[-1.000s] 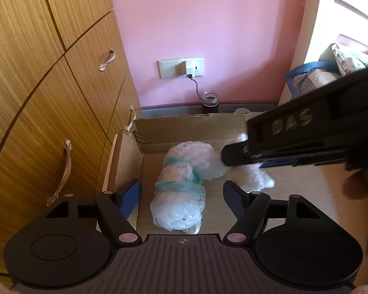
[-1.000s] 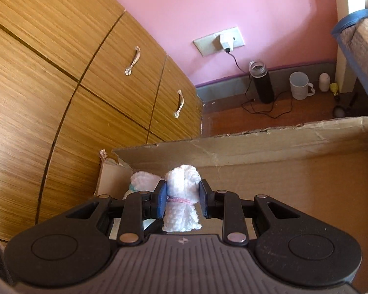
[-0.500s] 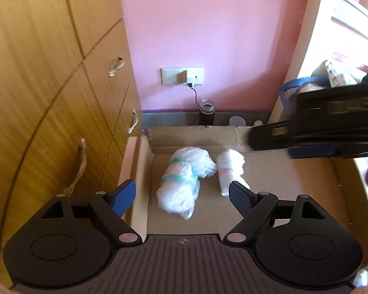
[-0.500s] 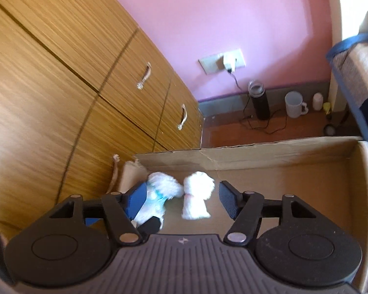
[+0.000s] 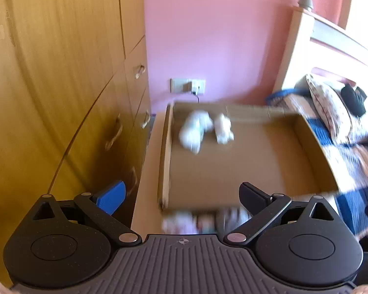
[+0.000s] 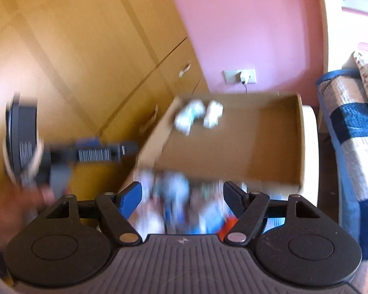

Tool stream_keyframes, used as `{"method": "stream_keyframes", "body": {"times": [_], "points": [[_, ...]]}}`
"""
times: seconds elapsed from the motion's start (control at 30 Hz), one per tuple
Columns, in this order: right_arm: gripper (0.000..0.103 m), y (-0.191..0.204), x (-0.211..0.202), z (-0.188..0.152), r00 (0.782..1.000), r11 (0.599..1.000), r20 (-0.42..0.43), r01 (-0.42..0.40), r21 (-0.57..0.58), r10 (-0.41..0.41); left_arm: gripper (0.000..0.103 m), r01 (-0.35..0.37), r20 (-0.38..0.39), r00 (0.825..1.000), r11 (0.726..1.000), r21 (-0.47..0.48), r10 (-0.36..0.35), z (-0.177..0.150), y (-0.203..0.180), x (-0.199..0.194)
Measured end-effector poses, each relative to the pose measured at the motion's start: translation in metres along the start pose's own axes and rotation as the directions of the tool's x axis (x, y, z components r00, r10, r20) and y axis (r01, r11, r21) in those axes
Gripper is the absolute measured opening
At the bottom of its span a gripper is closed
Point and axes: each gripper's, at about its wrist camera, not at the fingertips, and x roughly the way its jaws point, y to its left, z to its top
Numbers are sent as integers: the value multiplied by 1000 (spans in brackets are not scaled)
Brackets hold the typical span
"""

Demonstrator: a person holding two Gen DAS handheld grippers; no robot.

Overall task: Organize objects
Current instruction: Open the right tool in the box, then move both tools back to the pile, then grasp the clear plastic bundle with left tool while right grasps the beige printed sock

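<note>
An open cardboard box (image 5: 233,171) (image 6: 277,147) holds two white bundles in its far left corner. The larger is a plastic-wrapped bundle with teal bands (image 5: 195,128) (image 6: 189,116). Beside it lies a smaller fluffy white roll (image 5: 223,128) (image 6: 213,114). My left gripper (image 5: 182,197) hovers well back from the box, its jaws opening with nothing between them. My right gripper (image 6: 182,194) is also pulled back and opening, empty, above a blurred heap of mixed items (image 6: 179,203) in front of the box. The left gripper (image 6: 85,154) shows blurred at the left of the right wrist view.
Wooden wardrobe doors with handles (image 5: 61,122) (image 6: 85,73) run along the left. A pink wall with a socket and plugged charger (image 5: 187,85) (image 6: 240,76) stands behind the box. A bed with a checked blanket and pillow (image 5: 336,122) (image 6: 350,134) lies to the right.
The right gripper let go of the fluffy white roll, which now lies in the box beside the wrapped bundle. Both grippers pulled back and up from the box, and both opened wider.
</note>
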Motion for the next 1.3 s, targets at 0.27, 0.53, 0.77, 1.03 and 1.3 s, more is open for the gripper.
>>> {"method": "stream_keyframes", "body": {"times": [0.27,0.53,0.77,1.03,1.3], "points": [[67,24,-4,-80,999,983,-21,36,-182,-41,100,79,26,996,988,129,-83,-80,-19,-64],[64,21,0,-115,998,950,-42,40,-311,-55,86,209,-28,975,865,456,-221,-134,-59,-67],[61,24,5,-129,996,920,-48,48,-389,-72,83,247,-101,968,800,548,-229,-160,-72,-40],[55,27,18,-132,993,901,-93,24,-434,-72,83,256,-147,967,783,567,-210,-165,-73,-19],[45,19,39,-128,983,912,-159,20,-410,-93,69,304,-199,951,816,492,-235,-158,-70,3]]}}
